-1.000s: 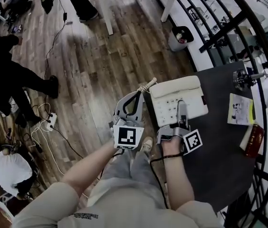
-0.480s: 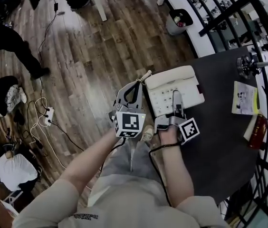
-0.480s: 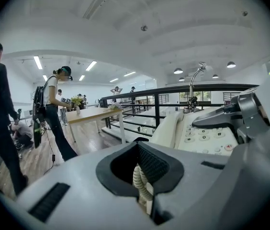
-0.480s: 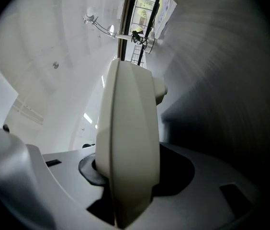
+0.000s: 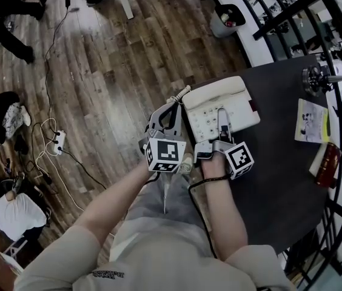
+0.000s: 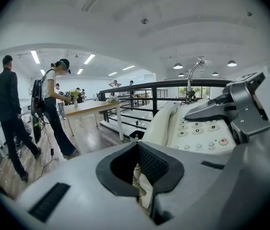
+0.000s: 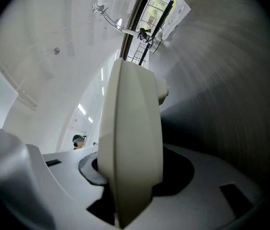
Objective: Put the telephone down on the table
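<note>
We lowered the telephone (image 5: 219, 108) towards the table (image 5: 280, 187), and both grippers came down together with it: the left gripper (image 5: 172, 115) at the cord side and the right gripper (image 5: 222, 117) over the keypad. The marker cube (image 5: 239, 159) on the right gripper turned a little, so that it showed us one more of its sides. Whether the telephone already touched the table top, we could not tell. Our head view shifted as well, and the person in black (image 5: 4, 14) moved from the left edge to the top left corner.
</note>
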The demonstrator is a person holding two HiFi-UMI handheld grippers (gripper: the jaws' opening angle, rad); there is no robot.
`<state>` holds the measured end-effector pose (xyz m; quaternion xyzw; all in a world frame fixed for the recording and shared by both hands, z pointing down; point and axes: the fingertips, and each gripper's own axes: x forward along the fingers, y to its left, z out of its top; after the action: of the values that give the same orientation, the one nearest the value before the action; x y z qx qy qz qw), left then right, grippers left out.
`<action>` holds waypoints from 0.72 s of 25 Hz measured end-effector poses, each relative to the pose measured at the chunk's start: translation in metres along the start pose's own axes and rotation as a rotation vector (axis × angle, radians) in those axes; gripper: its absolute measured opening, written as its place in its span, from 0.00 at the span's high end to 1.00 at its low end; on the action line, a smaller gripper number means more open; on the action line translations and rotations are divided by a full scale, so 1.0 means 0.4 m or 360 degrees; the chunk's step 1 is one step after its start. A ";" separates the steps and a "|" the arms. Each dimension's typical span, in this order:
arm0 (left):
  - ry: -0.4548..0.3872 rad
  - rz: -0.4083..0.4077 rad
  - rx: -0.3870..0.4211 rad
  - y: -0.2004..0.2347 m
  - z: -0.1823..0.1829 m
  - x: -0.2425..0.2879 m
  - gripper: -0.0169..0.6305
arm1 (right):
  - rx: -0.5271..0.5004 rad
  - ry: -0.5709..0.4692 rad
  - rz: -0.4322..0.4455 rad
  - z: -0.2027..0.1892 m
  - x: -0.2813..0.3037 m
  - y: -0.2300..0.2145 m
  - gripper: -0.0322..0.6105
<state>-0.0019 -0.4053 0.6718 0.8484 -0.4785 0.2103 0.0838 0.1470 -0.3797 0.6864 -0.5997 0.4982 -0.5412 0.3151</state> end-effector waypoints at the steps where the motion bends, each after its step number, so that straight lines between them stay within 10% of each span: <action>1: 0.0002 0.0007 0.0003 0.002 -0.002 0.000 0.97 | -0.0008 0.0003 -0.0009 0.000 0.001 -0.001 0.64; 18: 0.0174 0.0006 0.0018 0.038 -0.005 -0.045 0.97 | -0.0276 0.0323 -0.0673 -0.015 -0.003 -0.015 0.52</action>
<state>-0.0236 -0.3986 0.6647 0.8353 -0.4735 0.2591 0.1047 0.1427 -0.3757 0.6928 -0.6579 0.4353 -0.6079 0.0906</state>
